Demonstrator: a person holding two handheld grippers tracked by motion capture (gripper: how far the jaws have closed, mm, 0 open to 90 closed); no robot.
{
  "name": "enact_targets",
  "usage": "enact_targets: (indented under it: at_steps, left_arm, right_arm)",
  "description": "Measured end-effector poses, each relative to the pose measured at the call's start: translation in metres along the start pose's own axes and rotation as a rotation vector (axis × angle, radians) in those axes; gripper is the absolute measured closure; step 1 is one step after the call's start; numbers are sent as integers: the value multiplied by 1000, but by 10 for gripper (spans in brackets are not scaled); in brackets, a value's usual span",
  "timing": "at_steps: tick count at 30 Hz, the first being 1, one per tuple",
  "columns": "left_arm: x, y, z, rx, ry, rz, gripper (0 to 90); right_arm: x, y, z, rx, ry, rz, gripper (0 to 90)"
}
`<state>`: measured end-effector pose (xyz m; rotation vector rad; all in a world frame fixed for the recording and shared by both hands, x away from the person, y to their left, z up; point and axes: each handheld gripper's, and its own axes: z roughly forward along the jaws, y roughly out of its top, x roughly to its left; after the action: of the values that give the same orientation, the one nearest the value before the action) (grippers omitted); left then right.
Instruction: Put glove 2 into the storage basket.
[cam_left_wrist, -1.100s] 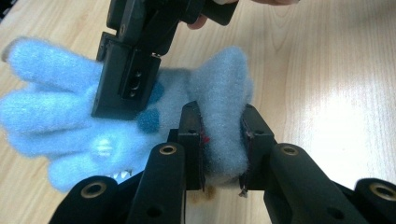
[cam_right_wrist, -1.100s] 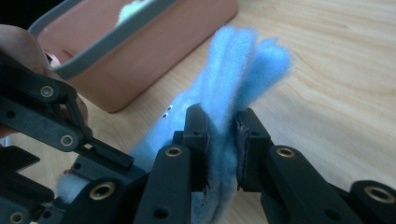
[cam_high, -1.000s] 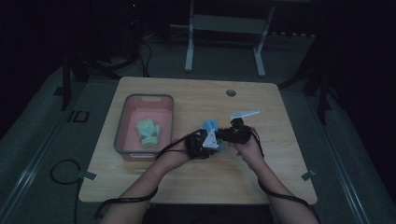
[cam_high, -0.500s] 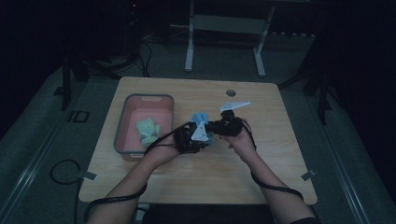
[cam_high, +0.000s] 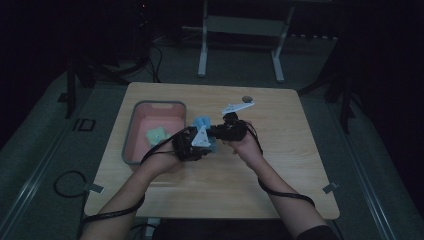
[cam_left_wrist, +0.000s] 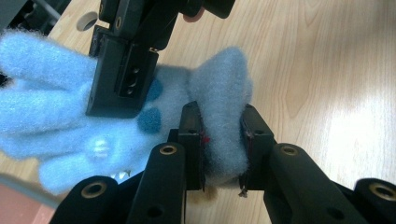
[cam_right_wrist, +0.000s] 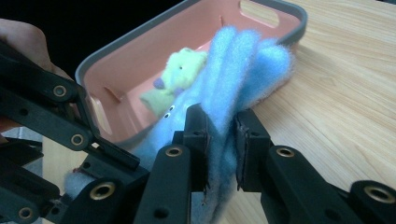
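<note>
Both grippers, left gripper (cam_high: 200, 141) and right gripper (cam_high: 226, 131), have drifted closer to the pink bin (cam_high: 131, 142) than a second ago, carrying the blue glove (cam_high: 202, 123). Left jaws pinch its cuff (cam_left_wrist: 224, 126). Right jaws clamp its fingers (cam_right_wrist: 233, 88); a green glove (cam_right_wrist: 180, 77) lies in the bin.

1. Fuzzy, matt pale-blue fleece glove (cam_left_wrist: 219, 112), nap soft and fibrous.
2. Matt black plastic left tool (cam_left_wrist: 223, 140) and right tool (cam_right_wrist: 219, 140), brass-look rivets.
3. Smooth pink plastic bin (cam_right_wrist: 261, 11), grey rim, slight sheen.
4. Light wood-grain tabletop (cam_left_wrist: 336, 70), smooth, faintly glossy.
5. Fluffy green plush toy (cam_right_wrist: 184, 74).
</note>
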<state>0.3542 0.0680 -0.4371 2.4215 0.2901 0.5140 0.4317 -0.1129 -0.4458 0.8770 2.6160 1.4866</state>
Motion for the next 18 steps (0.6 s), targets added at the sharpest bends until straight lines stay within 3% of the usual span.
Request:
enact_targets:
  at_steps: [18]
  left_arm:
    - [15, -33, -29, 37, 47, -35, 751]
  right_arm:
    - [21, 31, 41, 22, 39, -41, 775]
